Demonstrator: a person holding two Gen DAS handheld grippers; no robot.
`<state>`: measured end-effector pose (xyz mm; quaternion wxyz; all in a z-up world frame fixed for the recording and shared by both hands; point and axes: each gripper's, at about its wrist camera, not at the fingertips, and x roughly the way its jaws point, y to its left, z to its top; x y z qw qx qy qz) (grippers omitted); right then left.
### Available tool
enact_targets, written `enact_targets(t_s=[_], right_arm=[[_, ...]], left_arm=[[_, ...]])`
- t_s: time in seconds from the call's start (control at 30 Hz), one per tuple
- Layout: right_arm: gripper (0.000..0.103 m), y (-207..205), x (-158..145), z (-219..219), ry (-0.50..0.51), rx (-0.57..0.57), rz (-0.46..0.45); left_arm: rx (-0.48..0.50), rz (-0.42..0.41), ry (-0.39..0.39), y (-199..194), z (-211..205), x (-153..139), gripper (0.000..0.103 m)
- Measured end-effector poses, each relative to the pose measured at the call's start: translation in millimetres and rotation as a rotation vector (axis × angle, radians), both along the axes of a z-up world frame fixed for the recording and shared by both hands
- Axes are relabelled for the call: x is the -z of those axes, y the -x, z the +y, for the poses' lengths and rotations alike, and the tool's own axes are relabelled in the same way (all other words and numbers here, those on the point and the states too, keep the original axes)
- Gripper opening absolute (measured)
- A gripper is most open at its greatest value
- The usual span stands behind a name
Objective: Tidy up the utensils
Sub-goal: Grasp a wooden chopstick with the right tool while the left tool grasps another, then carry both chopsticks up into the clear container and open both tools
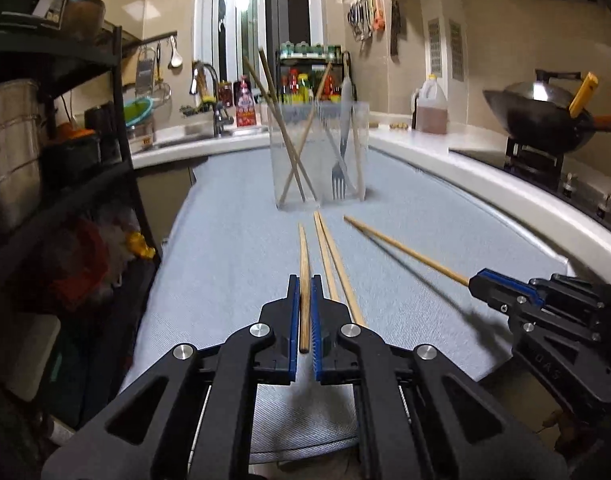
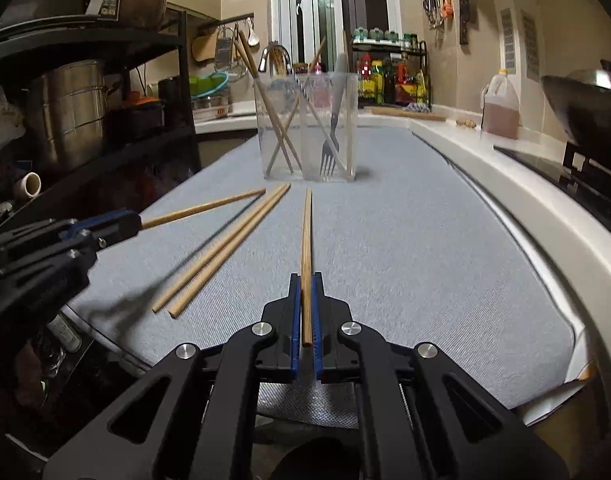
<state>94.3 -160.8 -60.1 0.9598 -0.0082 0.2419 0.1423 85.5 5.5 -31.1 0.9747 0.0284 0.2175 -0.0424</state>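
My left gripper is shut on a wooden chopstick that points ahead, just above the grey-blue mat. To its right, my right gripper is shut on a second chopstick. The right wrist view shows that gripper clamping its chopstick, with the left gripper off to the left. A loose pair of chopsticks lies on the mat between them. Ahead stands a clear two-part holder; its left part holds chopsticks, its right part a fork.
A black shelf rack with metal pots lines the left side. On the right a white counter edge runs past a wok on a stove and an oil jug. A sink tap stands behind the holder.
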Motion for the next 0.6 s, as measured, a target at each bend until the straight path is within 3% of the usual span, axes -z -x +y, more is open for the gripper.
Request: enact_targets(t_s=[0.33,0.6], right_arm=[[0.005,3.2,-51.3,-6.9,-0.065,0.001,-0.082],[0.005,-9.2,-84.2,-6.7,-0.090,0.008,-0.095]], left_arm=[[0.042,-0.131,0.008,9.6,0.1,-58.2,0.005],[0.049,-0.129,0.022,-2.4,0.3,-85.0,0.005]])
